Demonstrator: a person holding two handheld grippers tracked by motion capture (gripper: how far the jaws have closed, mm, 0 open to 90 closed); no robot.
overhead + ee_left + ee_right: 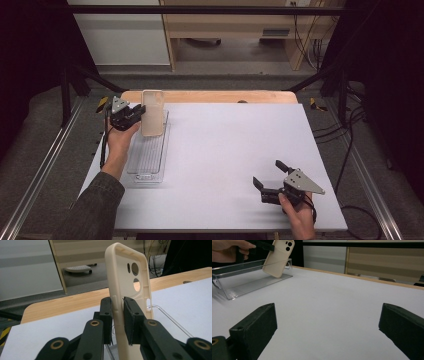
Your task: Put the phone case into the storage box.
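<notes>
Beige phone case [130, 290]: we see the left gripper [117, 320] pinching its side edge; the high view shows the right gripper [272, 177] spread wide, lower right.

Our two grippers at rest

Our left gripper [135, 113] is clamped tight; our right gripper [269, 175] has its jaws spread wide, low near us.

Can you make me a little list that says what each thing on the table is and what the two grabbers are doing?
held thing: cream soft plastic phone case, tilted, its lower end down in the tray
tray: clear ribbed plastic tray, long, at the table's left side
left gripper: shut on the phone case's side edge
right gripper: open, holding nothing, low over the table
table: white table top with a wooden far edge
</notes>
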